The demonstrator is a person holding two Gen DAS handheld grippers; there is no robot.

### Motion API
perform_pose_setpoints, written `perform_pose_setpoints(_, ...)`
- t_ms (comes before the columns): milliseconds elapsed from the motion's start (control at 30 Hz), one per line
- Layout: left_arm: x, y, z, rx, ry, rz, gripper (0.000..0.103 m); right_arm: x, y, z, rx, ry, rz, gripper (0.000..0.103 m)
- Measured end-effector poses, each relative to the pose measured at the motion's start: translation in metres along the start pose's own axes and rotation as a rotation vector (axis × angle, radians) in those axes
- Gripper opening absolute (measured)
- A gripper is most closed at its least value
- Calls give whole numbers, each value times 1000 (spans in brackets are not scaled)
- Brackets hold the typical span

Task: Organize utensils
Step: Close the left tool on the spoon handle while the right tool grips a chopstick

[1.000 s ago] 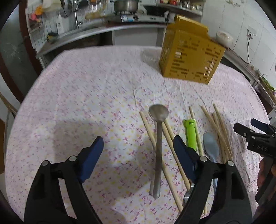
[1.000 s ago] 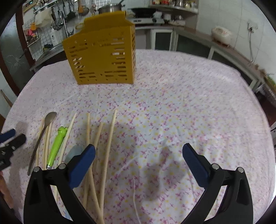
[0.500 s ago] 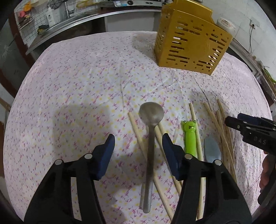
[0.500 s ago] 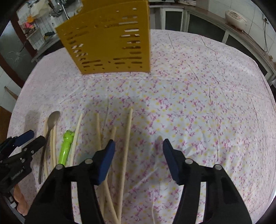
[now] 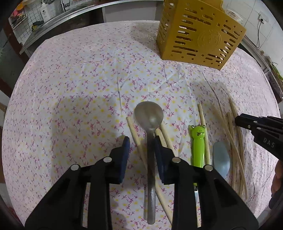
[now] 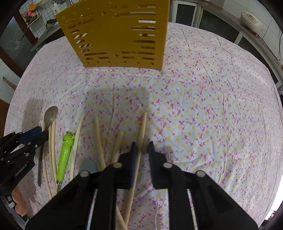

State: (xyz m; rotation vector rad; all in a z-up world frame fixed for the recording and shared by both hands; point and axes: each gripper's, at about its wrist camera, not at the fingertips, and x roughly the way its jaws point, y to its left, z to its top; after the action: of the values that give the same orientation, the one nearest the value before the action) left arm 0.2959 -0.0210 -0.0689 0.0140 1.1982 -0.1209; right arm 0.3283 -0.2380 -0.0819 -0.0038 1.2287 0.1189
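A floral tablecloth (image 5: 79, 85), white with pink and yellow sprigs and lightly creased, covers the whole table. At about one o'clock beyond it, a white rice cooker (image 6: 251, 19) sits on a side counter (image 6: 230, 24) against a tiled wall, with a wall socket (image 5: 263, 17) and its dangling cord close by. Toward eleven o'clock a steel counter (image 5: 70, 15) carries a white pump bottle (image 5: 44, 12) beside a wire grid rack (image 5: 19, 21).

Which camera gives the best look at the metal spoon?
The left wrist view. The metal spoon lies centred there, bowl and whole handle visible, the handle running between the closing fingers of the left tool. The right wrist view shows it small at the left edge, its handle partly hidden by that tool.
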Motion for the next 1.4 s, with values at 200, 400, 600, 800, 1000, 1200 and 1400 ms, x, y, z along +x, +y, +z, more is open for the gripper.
perform_pose_setpoints(200, 7, -3, 11, 13, 27, 19, 22, 10, 2, 10, -5, 42, 20, 12)
perform_pose_setpoints(400, 12, -5, 22, 21, 46, 25, 14, 17, 8, 24, -7, 56, 19, 11)
perform_pose_setpoints(600, 11, -1, 26, 13, 54, 8, 9, 12, 4, 24, 1, 38, 53, 8)
perform_pose_setpoints(800, -3, 16, 16, -2, 39, -22, 8, 9, -24, -1, 17, -2, 85, 6)
perform_pose_setpoints(1000, -23, 25, 4, -6, 23, -44, 8, -2, -36, -11, 31, -20, 114, 6)
perform_pose_setpoints(1200, -34, 36, 4, -24, 23, -52, 8, -3, -53, -15, 38, -17, 105, 6)
perform_pose_setpoints(1400, -32, 32, 5, -31, 19, -41, 8, -4, -56, -16, 50, -28, 103, 6)
